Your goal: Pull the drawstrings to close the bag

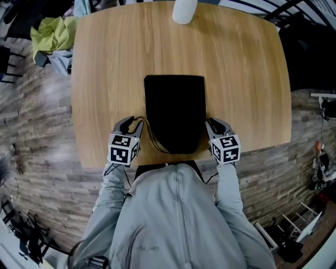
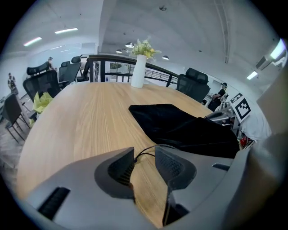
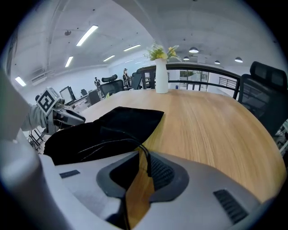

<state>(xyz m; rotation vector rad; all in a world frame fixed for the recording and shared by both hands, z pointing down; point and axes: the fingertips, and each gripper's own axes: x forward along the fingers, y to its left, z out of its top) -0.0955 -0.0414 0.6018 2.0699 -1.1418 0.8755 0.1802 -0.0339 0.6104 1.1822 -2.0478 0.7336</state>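
A black drawstring bag point(image 1: 175, 113) lies flat on the wooden table point(image 1: 105, 63), its mouth toward the near edge. My left gripper point(image 1: 127, 125) rests by the bag's near left corner. In the left gripper view its jaws point(image 2: 144, 155) stand apart, and the thin black left drawstring point(image 2: 147, 151) lies loose on the wood between the tips, touching neither pad. My right gripper point(image 1: 216, 126) sits at the bag's near right corner. Its jaws point(image 3: 140, 155) are almost together, with the right drawstring point(image 3: 146, 157) caught at the tips and its end hanging along the ribbed pad.
A white vase point(image 1: 185, 10) with flowers stands at the table's far edge. A yellow-green cloth point(image 1: 52, 34) lies on a chair beyond the left side. The table's near edge runs just behind both grippers. Office chairs and a railing surround the table.
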